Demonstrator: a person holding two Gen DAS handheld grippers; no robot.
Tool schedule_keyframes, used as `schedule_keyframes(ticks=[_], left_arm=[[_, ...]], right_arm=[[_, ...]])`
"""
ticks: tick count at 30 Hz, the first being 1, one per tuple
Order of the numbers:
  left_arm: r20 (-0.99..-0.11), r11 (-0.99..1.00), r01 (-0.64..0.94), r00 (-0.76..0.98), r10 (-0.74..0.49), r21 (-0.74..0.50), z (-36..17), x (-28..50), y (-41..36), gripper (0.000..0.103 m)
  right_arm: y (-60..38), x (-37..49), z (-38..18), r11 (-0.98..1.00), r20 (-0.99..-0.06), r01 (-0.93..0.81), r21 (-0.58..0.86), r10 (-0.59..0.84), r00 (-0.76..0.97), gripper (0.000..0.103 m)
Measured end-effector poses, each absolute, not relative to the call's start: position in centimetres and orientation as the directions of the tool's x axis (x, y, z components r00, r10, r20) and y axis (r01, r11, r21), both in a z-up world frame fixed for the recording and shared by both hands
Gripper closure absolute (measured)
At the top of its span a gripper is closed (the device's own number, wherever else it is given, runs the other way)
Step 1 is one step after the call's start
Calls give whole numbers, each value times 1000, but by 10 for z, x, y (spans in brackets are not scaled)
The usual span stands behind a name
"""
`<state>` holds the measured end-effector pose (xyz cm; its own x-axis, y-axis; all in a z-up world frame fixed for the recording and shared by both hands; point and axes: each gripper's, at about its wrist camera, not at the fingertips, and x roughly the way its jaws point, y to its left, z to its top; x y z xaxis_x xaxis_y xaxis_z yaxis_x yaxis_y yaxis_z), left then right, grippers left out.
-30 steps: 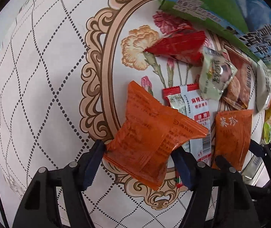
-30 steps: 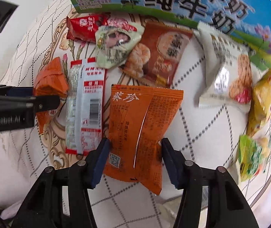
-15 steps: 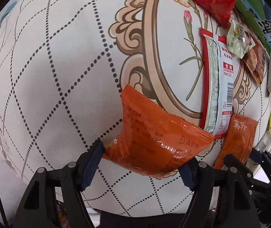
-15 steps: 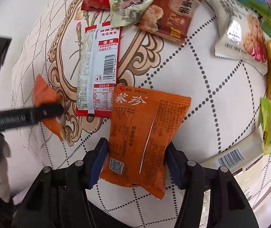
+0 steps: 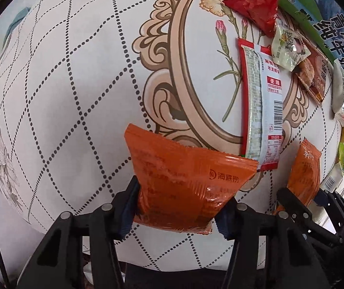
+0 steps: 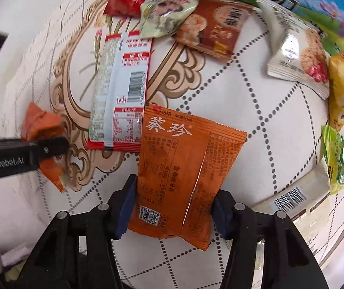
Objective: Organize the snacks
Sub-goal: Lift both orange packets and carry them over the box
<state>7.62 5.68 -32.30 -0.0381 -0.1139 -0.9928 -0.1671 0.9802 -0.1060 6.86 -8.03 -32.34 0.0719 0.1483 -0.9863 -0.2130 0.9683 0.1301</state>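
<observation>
My left gripper [image 5: 175,207] is shut on an orange snack packet [image 5: 184,180], held above the patterned tablecloth near its front edge; it also shows at the left of the right wrist view [image 6: 44,132]. My right gripper [image 6: 172,209] is shut on a second orange packet [image 6: 184,168] with white characters, also seen at the right in the left wrist view [image 5: 304,171]. A long red-and-white packet [image 6: 121,91] lies flat between the two.
Further back lie a red packet [image 6: 126,2], a pale green packet [image 6: 164,14], a brown biscuit packet [image 6: 215,26], a white packet [image 6: 297,57] and yellow and green packets [image 6: 343,86] at the right. A green-blue milk carton box [image 5: 323,16] stands behind them.
Both grippers keep their orange packets. The left wrist view has swung slightly back towards the snack pile, and the right gripper has shifted little.
</observation>
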Motion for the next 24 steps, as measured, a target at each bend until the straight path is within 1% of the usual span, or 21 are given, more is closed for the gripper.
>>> schedule_keyframes(ticks=[4, 8, 10, 14, 17, 20, 24], left_arm=[[-986, 974, -156, -1, -164, -162, -294, 78, 31, 51], [-972, 962, -140, 69, -225, -233, -247, 93, 16, 51], [-958, 951, -130, 103, -268, -280, -222, 105, 6, 51], [-932, 938, -65, 155, -329, -342, -180, 163, -14, 51], [-929, 944, -9, 181, -324, -331, -153, 208, -35, 51], [-941, 963, 29, 209, -267, -267, -135, 252, -59, 51], [-964, 983, 35, 194, -182, -179, -148, 324, -74, 51]], right_arm=[[-98, 72, -302, 958, -965, -162, 236, 251, 75, 48], [-121, 80, -268, 941, -938, -140, 309, 325, 120, 48], [-132, 86, -248, 931, -921, -130, 342, 360, 151, 48], [-156, 112, -199, 915, -887, -132, 380, 402, 229, 48], [-174, 157, -166, 917, -869, -144, 373, 399, 292, 48], [-193, 200, -139, 939, -867, -151, 309, 343, 361, 48], [-228, 265, -115, 966, -874, -144, 214, 255, 414, 48]])
